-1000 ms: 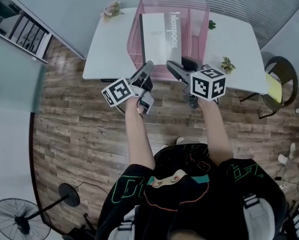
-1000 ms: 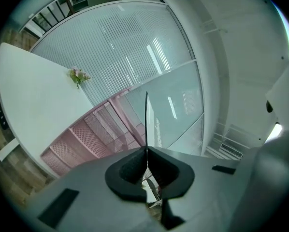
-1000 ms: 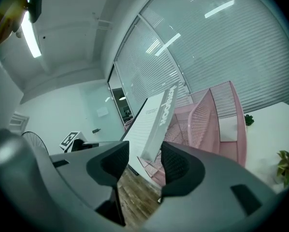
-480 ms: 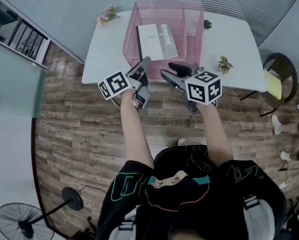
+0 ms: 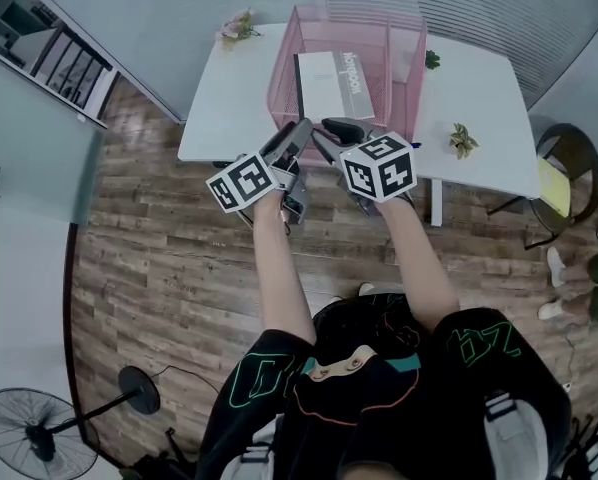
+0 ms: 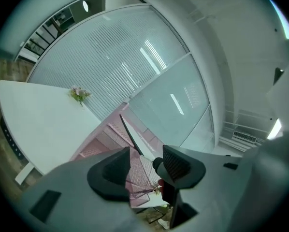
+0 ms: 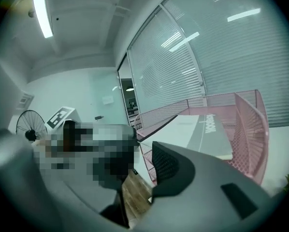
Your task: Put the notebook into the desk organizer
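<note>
The white and grey notebook leans inside the pink mesh desk organizer on the white table. My left gripper hovers at the organizer's near edge; its jaws have just been opening and are open, with nothing between them. In the left gripper view the notebook shows edge-on beyond the jaws. My right gripper is close beside the left one. Its jaws have just been closing with nothing between them and still stand apart. In the right gripper view the notebook lies ahead in the organizer.
Dried flowers and two small green plants stand on the table. A chair is at the right and a fan at the lower left on the wooden floor.
The left gripper's jaws have spread apart. The right gripper has moved left, close to the left one, and its jaws have narrowed. The notebook stays in the organizer.
</note>
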A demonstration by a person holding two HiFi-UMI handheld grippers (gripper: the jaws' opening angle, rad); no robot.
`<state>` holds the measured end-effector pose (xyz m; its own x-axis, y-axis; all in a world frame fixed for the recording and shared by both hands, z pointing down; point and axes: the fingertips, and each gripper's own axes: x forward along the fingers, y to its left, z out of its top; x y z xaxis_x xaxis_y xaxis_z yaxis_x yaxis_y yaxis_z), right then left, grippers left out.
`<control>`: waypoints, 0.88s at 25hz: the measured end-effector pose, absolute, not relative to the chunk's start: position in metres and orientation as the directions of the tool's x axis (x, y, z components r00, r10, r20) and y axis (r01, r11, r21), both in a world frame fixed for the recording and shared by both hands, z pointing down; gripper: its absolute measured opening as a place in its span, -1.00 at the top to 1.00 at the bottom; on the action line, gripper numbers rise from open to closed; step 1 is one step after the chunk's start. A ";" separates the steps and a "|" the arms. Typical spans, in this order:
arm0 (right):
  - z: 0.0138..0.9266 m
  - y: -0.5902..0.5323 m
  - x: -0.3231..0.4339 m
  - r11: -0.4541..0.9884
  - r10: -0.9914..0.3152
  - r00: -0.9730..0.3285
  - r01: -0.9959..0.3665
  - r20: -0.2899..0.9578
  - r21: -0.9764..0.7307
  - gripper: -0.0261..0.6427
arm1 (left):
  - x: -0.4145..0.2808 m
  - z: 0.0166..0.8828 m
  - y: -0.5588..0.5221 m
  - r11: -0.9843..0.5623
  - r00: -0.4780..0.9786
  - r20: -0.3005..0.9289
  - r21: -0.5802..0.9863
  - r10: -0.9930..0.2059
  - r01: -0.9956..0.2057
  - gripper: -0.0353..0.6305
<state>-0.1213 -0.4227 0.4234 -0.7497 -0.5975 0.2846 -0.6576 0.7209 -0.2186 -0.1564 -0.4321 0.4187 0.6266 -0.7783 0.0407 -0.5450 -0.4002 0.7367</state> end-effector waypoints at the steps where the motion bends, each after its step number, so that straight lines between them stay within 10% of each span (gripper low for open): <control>1: 0.424 -0.424 -0.124 0.719 -0.604 -0.745 -0.663 0.285 -0.210 0.58 | -0.161 0.419 -0.430 -0.398 0.617 0.037 0.734 -0.786 -0.551 0.27; 11: 0.393 -0.412 -0.086 0.687 -0.689 -0.717 -0.693 0.108 -0.221 0.91 | -0.173 0.398 -0.403 -0.425 0.477 -0.051 0.542 -0.877 -0.725 0.92; 22: 0.371 -0.395 -0.038 0.612 -0.786 -0.611 -0.791 0.091 -0.024 0.91 | -0.159 0.372 -0.380 -0.327 0.329 -0.020 0.194 -0.944 -0.925 0.91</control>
<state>-0.0376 -0.3952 0.3706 -0.6109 -0.7864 0.0912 -0.7908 0.6116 -0.0237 -0.1591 -0.3805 0.3718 0.3291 -0.9441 -0.0205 -0.9250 -0.3266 0.1941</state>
